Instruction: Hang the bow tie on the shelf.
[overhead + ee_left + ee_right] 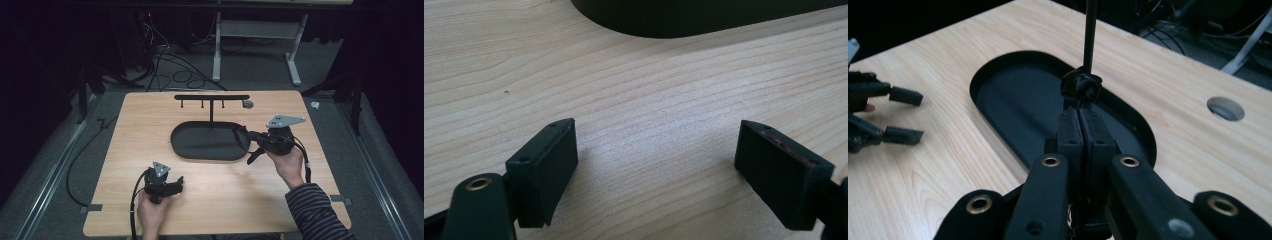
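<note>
The left gripper (178,182) sits low over the near-left part of the table (150,125), held from below by the left hand (151,212). Its jaws stand wide apart, released, with bare wood between them. In the left gripper view the curved near rim of the tray (684,22) lies well ahead of those jaws, apart from them.

The tray (205,141) is a black oval dish at the table's middle. A thin post (211,111) rises from its far side and carries a crossbar (211,97) with small pegs hanging under it.

The right gripper (239,132) reaches in from the right, held by the right hand (287,162), whose striped sleeve (315,210) comes up from the bottom edge. Its tips hang over the tray's right end. In the right gripper view the jaws are clenched, pads pressed flat together with no gap; a small black piece (1081,87) sits right at their tip, at the foot of the post (1091,32), but I cannot tell whether it is pinched or just touched. To the right of these jaws a round hole (1225,108) shows in the tabletop.
</note>
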